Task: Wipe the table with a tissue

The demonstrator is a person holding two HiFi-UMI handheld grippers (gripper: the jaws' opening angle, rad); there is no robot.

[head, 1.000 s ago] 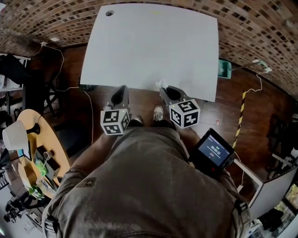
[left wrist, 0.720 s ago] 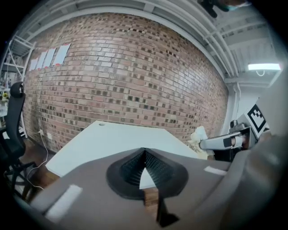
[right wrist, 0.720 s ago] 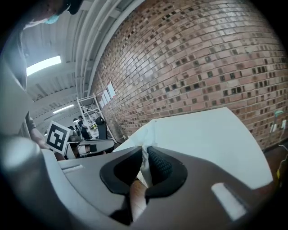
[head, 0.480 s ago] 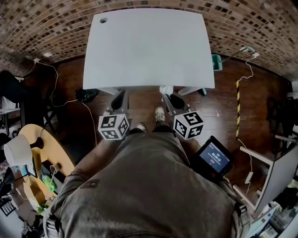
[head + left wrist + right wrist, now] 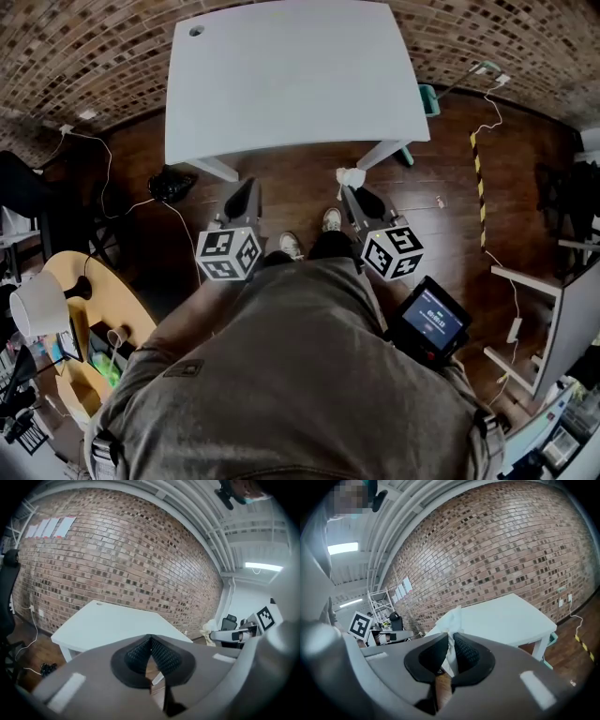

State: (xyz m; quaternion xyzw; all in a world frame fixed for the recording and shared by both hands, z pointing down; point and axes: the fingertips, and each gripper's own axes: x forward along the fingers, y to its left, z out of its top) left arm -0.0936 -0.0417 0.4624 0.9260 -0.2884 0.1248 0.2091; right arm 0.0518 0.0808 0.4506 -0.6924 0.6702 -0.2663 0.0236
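Note:
The white table (image 5: 291, 75) stands ahead of me against the brick wall; its top is bare. My right gripper (image 5: 352, 183) is shut on a white tissue (image 5: 351, 177), held in the air in front of the table's near edge, over the wooden floor. The tissue (image 5: 451, 620) sticks up between the jaws in the right gripper view, with the table (image 5: 506, 620) beyond. My left gripper (image 5: 242, 195) is shut with nothing in it, also short of the table (image 5: 112, 625).
Brick wall (image 5: 94, 56) behind the table. A round wooden side table (image 5: 89, 319) with small items and a lamp stands at left. Cables (image 5: 122, 159) run over the floor at left and right. A teal bin (image 5: 427, 99) sits by the table's right end.
I have stepped back from the table: both grippers, which hung at its near edge, are now over the floor further from it. The tissue stays held in the right gripper.

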